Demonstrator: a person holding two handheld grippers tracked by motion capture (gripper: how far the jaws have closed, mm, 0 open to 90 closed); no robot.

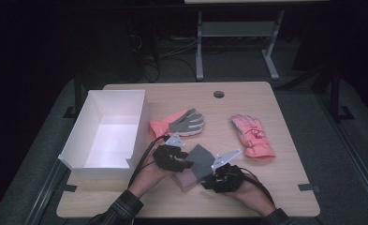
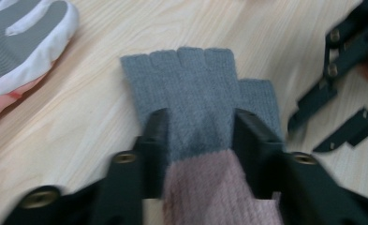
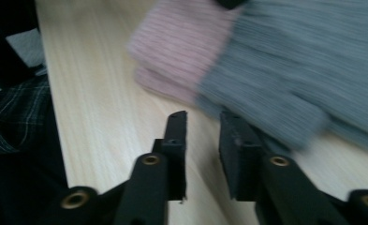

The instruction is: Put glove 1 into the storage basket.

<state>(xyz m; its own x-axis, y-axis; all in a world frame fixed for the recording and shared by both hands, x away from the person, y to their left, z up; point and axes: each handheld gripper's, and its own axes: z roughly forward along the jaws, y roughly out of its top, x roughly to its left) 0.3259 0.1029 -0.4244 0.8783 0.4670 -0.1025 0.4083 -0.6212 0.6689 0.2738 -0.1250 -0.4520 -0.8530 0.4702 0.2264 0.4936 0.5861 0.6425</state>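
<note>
two grippers work at the near edge of the table (image 1: 275,140). left gripper (image 2: 200,129): jaws about half open, straddling a grey and pink knit fingerless glove (image 2: 198,101) that lies flat on the wood; the pads sit at either side of the glove where grey meets pink, and i cannot tell whether they press on it. right gripper (image 3: 202,126): jaws parted by a narrow gap, bare table between them, nothing held; its right jaw lies just beside the grey part of the glove, contact unclear in the blur. in the high view the knit glove (image 1: 198,161) lies near centre, between left gripper (image 1: 172,157) and right gripper (image 1: 224,176). one pink ski glove with grey palm (image 1: 179,123) lies farther off, just right of the white box (image 1: 78,136); a second pink ski glove (image 1: 252,136) lies to the far right, well apart.
</note>
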